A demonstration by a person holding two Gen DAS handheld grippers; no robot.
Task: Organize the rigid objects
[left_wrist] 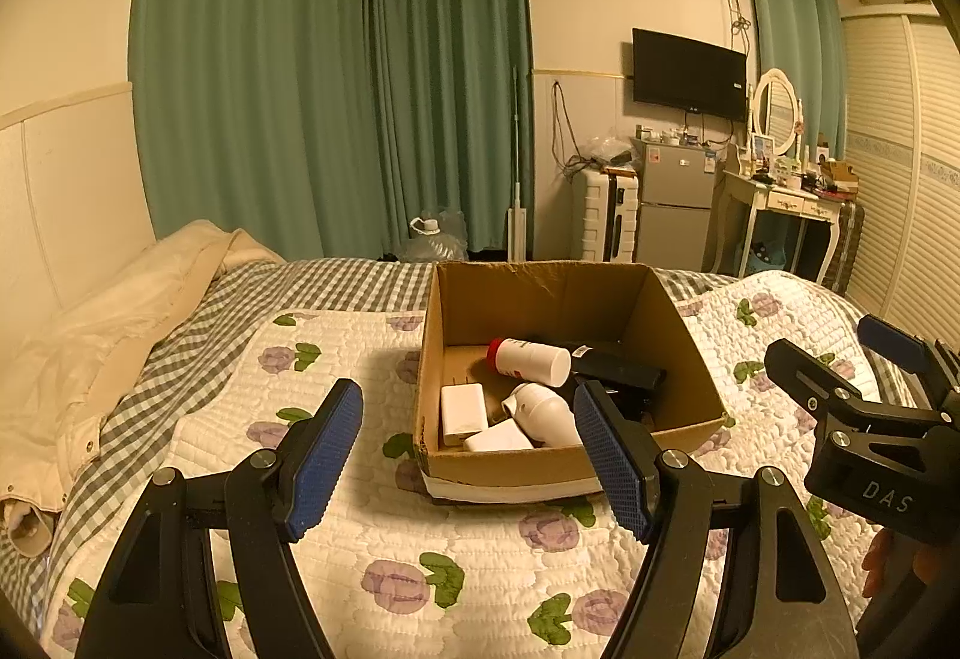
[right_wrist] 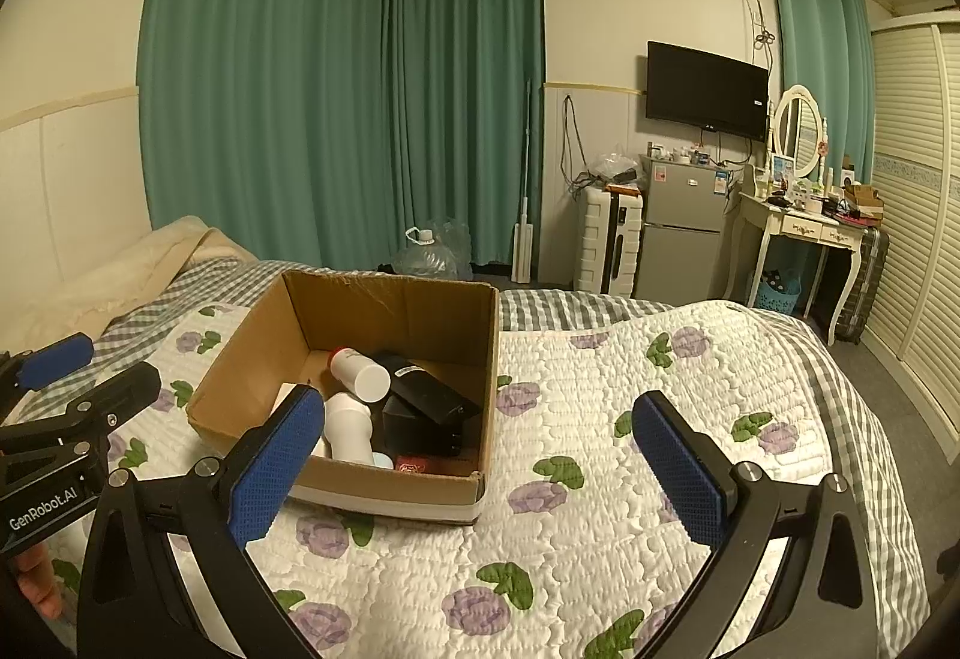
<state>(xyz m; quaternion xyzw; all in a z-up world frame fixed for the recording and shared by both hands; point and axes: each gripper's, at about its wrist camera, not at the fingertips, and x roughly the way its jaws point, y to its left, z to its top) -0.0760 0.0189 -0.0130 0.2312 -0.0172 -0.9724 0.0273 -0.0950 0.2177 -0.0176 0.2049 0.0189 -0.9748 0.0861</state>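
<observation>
An open cardboard box point(left_wrist: 690, 353) point(right_wrist: 252, 353) stands on the floral quilt. Inside lie a white bottle with a red cap point(left_wrist: 531, 361) point(right_wrist: 360, 374), a second white bottle point(left_wrist: 543, 413) point(right_wrist: 348, 428), two white blocks point(left_wrist: 463, 410), black boxes point(left_wrist: 621, 371) point(right_wrist: 429, 398) and a small red item point(right_wrist: 411, 464). My left gripper point(left_wrist: 468, 458) is open and empty, held just before the box's near wall. My right gripper point(right_wrist: 480, 470) is open and empty, to the right of the box; it also shows in the left wrist view point(left_wrist: 840, 359).
The quilt point(right_wrist: 600, 419) covers a checked sheet point(left_wrist: 180, 347). A cream duvet point(left_wrist: 102, 323) lies at the left. Beyond the bed stand green curtains point(left_wrist: 330, 77), a water jug point(right_wrist: 426, 254), a white suitcase point(right_wrist: 606, 239), a small fridge point(right_wrist: 681, 227) and a dressing table point(right_wrist: 804, 227).
</observation>
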